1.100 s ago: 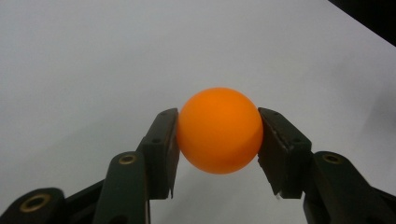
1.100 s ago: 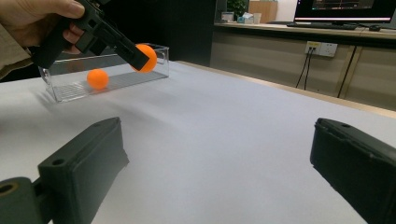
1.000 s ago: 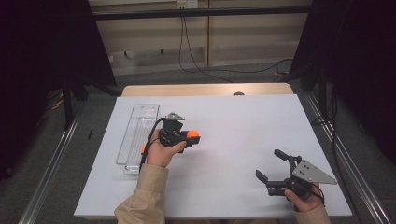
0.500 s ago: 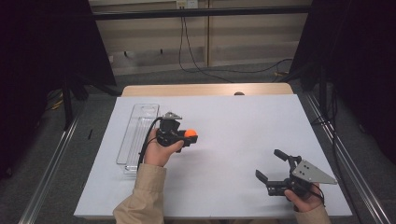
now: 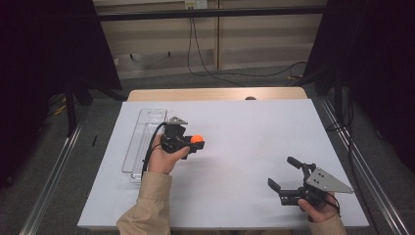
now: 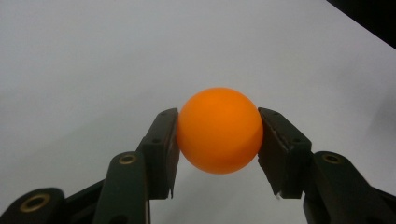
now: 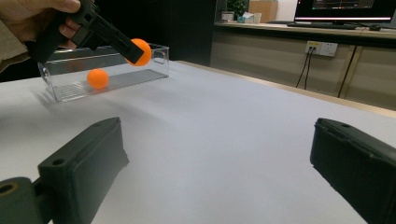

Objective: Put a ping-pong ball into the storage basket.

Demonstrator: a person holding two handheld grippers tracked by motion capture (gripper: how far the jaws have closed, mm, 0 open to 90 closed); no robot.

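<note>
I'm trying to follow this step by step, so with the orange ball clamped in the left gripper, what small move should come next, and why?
Probably carry the left gripper sideways until it hangs over the clear tray, then open. Its jaws are shut on the orange ball, held above the white table beside the tray, where another orange ball already lies. The right gripper rests open, apart.

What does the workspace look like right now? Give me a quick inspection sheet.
Surface: white table top, flat, bare in the middle.
Job's things: orange ball held above the table; second orange ball inside the clear tray at the left.
Clutter: nothing seen.
Grippers: left gripper shut on the orange ball; right gripper open, nothing between its jaws.
Cables: black cable trails from the left gripper; floor cables behind the table.
Surroundings: dark curtains, wood panel wall.
</note>
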